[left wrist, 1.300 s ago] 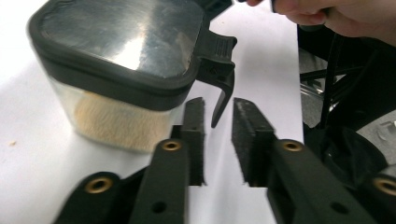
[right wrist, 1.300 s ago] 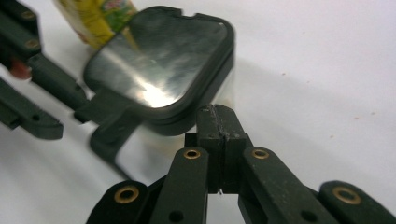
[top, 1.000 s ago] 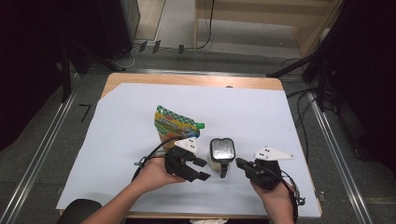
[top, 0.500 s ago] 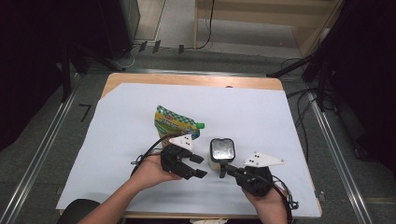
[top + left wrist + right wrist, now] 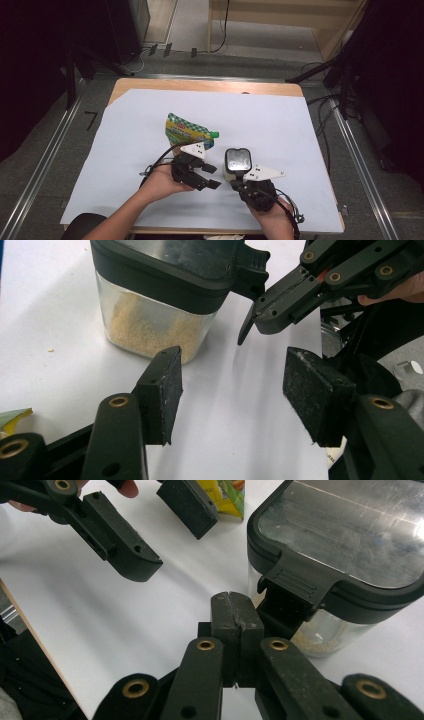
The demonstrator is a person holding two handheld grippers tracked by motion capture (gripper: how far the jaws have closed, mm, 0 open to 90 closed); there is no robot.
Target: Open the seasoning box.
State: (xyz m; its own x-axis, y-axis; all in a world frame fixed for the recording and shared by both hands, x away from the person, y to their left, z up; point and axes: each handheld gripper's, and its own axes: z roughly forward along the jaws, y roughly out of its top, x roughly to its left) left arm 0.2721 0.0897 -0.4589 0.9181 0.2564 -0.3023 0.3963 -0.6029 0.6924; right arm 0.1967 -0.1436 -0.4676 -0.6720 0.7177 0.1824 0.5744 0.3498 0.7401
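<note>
**A:** So the thing in play is the clear canister (image 5: pixel 237 164) with the black flip lid (image 5: pixel 345 540), tan granules in the bottom. In the high view it stands just below the table's middle, around 5 o'clock from the green pouch (image 5: pixel 187 131). The right gripper (image 5: pixel 236 614) has its jaws pressed flat together, holding nothing, tip right at the lid's latch tab (image 5: pixel 295 587).

**B:** Yeah, looks to me like the popping-the-lid step. What's the left gripper (image 5: pixel 240 390) doing?

**A:** Sitting at the canister's 9 o'clock, jaws have just been opening, nothing between them but bare white sheet (image 5: pixel 280 125).

**B:** Then I'd guess the next move needs the left to brace the canister's body while the shut right tip levers up under that tab. Otherwise the canister just tips.
</note>
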